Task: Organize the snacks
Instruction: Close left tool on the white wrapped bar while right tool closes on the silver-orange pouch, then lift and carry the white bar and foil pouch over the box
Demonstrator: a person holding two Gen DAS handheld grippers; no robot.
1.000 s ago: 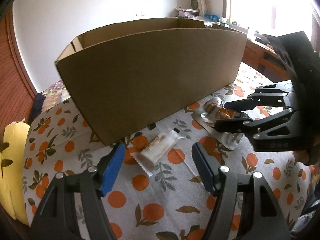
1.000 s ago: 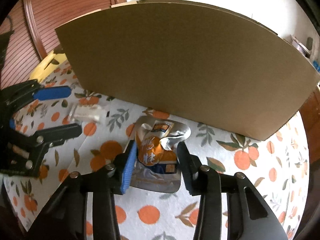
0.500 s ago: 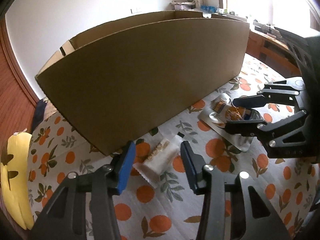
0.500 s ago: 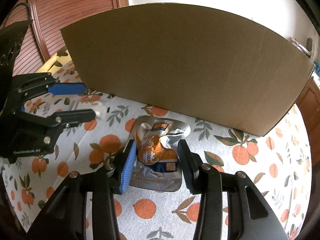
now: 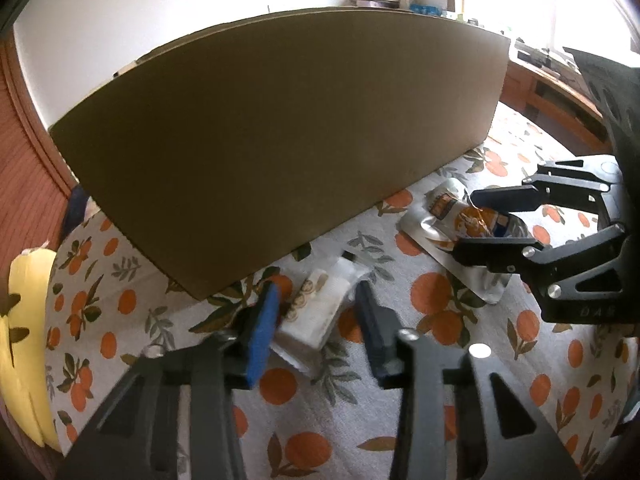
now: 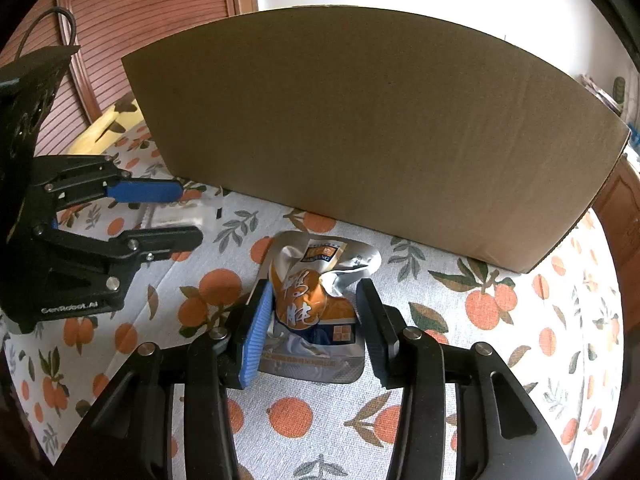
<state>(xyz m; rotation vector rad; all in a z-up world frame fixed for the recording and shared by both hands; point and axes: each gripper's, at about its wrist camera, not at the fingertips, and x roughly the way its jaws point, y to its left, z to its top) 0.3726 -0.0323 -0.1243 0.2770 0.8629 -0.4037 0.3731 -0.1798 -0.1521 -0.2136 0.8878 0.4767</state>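
Observation:
A large cardboard box stands on the orange-print tablecloth; it also fills the right wrist view. A small white snack packet lies in front of it, between the fingers of my open left gripper, which sits low around it. A silver and orange snack pouch lies flat between the fingers of my open right gripper. The pads do not visibly press either snack. The pouch and right gripper show in the left wrist view, the left gripper in the right.
A yellow cushion lies at the table's left edge. Wooden slatted doors stand behind at the left. A wooden desk with clutter stands behind the box on the right. The box wall blocks the way ahead of both grippers.
My left gripper has moved forward and down, so the white packet now lies between its fingers, which have narrowed. The right gripper has lowered around the pouch.

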